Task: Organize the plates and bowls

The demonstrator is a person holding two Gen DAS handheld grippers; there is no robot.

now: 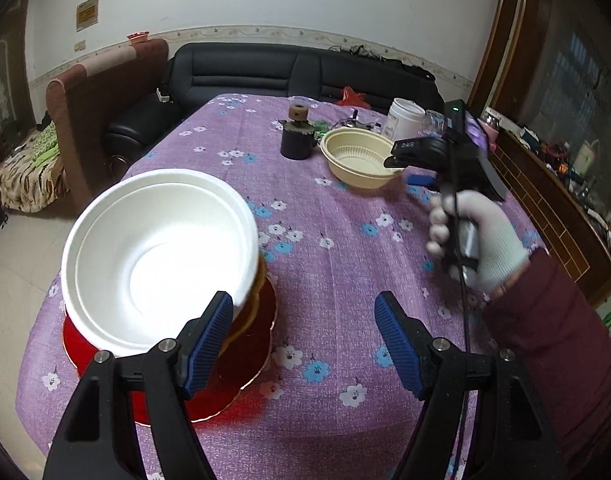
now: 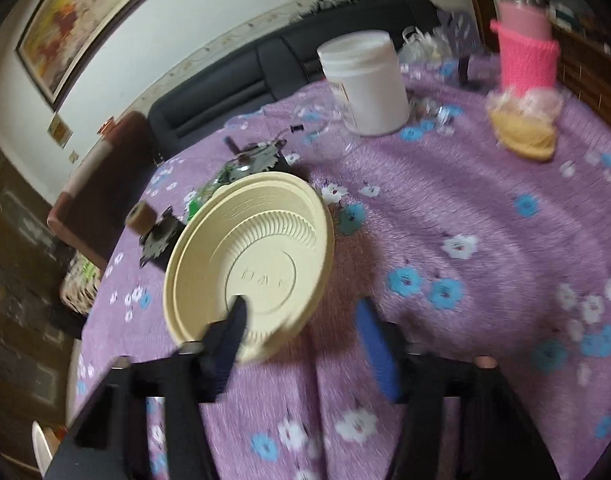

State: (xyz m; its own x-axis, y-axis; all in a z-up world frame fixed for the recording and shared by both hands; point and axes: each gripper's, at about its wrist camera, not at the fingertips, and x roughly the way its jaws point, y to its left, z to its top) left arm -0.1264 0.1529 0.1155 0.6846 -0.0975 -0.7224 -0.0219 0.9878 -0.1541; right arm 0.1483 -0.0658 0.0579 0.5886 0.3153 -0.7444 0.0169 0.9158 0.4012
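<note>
A purple tablecloth [image 1: 345,264] is showing a pattern of white and blue flowers. On the near left a white bowl [image 1: 157,256] is sitting above a shiny red plate [image 1: 241,364] with a thin gold edge. Farther right a cream bowl [image 1: 359,158] is showing fine ribs inside. The left gripper [image 1: 303,344] is wearing blue ribbed pads on black arms. A white jar [image 2: 365,84] and a pink knitted sleeve [image 2: 525,56] are standing far away.

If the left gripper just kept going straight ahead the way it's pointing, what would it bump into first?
Probably only the purple tablecloth. The left gripper is open and aims down between the white bowl and the gloved hand; neither seems to be in its line, though depth is unclear.
</note>
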